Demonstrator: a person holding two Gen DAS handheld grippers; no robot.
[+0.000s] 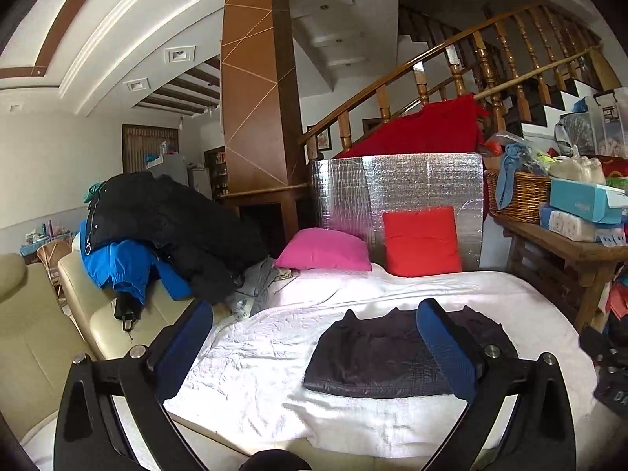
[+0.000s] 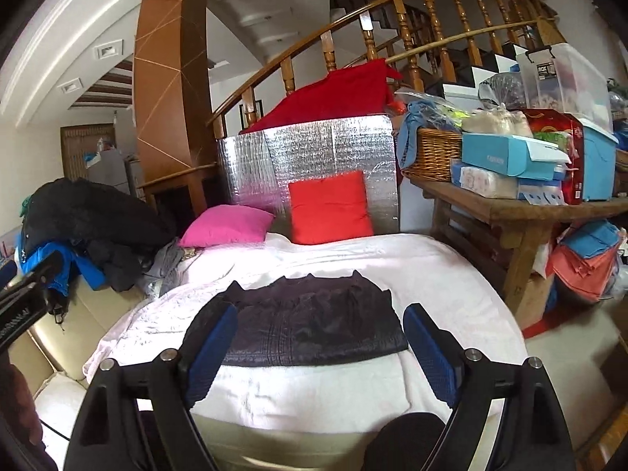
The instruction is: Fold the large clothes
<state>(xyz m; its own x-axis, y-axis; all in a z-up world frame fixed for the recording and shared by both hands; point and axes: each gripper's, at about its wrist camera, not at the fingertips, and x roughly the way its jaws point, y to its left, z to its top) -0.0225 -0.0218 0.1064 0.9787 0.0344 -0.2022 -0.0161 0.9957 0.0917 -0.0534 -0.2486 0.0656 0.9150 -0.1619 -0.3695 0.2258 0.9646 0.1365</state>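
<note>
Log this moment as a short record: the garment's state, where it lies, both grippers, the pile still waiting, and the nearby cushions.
garment: dark jacket, folded into a compact rectangle, lying flat
surface: white blanket over the bed
left gripper: open, nothing between its fingers, above the blanket
right gripper: open, empty, the folded jacket beyond its fingers
waiting pile: black coat over a blue jacket, heaped left of the blanket
cushions: pink cushion lying flat; red cushion leaning on the silver foil panel
</note>
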